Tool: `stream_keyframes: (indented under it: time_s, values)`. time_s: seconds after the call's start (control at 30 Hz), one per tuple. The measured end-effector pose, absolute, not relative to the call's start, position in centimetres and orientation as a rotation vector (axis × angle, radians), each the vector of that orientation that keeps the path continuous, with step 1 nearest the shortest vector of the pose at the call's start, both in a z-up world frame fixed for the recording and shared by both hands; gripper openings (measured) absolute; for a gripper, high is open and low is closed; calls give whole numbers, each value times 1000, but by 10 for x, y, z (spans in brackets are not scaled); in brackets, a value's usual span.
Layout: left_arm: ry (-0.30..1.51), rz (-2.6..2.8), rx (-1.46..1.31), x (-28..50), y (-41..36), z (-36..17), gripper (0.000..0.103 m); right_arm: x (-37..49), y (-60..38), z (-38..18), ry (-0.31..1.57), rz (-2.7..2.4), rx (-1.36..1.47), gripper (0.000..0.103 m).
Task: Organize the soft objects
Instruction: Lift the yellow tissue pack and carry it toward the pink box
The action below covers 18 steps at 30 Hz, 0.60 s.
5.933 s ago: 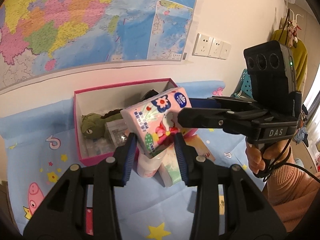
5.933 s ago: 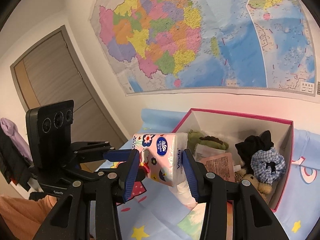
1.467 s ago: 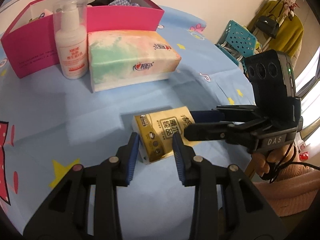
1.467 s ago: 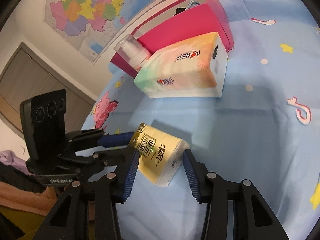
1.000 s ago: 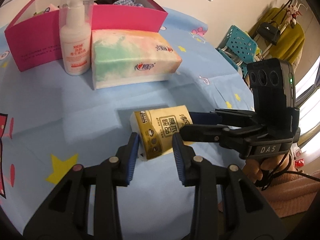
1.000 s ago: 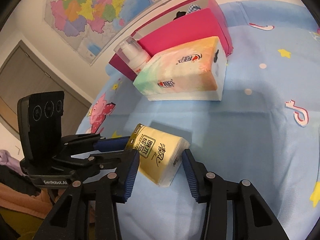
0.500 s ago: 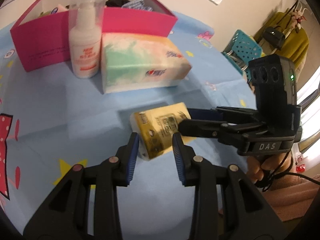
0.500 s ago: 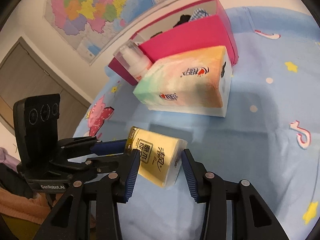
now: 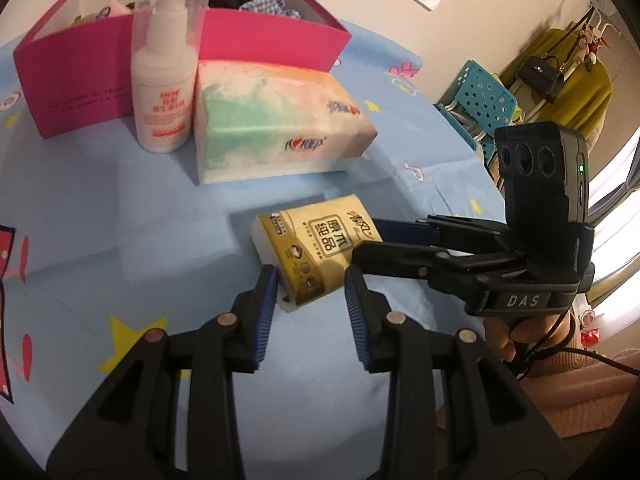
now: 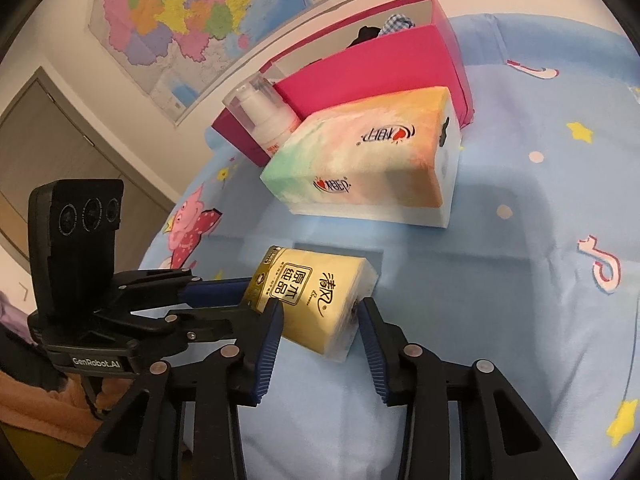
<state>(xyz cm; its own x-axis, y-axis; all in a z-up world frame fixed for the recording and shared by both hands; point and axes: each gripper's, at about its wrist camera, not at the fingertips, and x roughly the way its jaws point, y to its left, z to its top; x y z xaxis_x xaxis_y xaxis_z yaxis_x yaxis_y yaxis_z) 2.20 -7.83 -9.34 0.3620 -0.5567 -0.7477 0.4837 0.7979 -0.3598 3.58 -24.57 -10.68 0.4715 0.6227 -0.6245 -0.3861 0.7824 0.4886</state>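
A yellow tissue pack [image 9: 316, 246] is held between both grippers above the blue cloth. My left gripper [image 9: 310, 292] is shut on its near end. My right gripper [image 10: 318, 320] is shut on its other end, where the pack [image 10: 316, 294] shows tilted. The right gripper also shows in the left wrist view [image 9: 372, 240]. A pastel tissue pack [image 9: 276, 120] lies beyond, next to a white pump bottle [image 9: 164, 80]. Behind them stands an open pink box [image 9: 264, 32] with soft items inside.
The blue cartoon-print cloth [image 9: 100, 208] covers the surface. A turquoise basket [image 9: 480, 100] and hanging clothes [image 9: 572, 76] are off the far right edge. A wall map [image 10: 192, 12] and a door [image 10: 60, 140] stand behind.
Earlier both grippers held a pink floral tissue pack over the box. In the last second they have lifted the yellow pack off the cloth and carried it toward the box.
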Motion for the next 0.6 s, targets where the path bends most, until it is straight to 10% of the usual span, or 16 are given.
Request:
stream_keyframes:
  time_s: [0.6]
  values:
    - [889, -670, -49, 27, -81, -53, 37, 36, -249, -64, 772, 638, 266, 39]
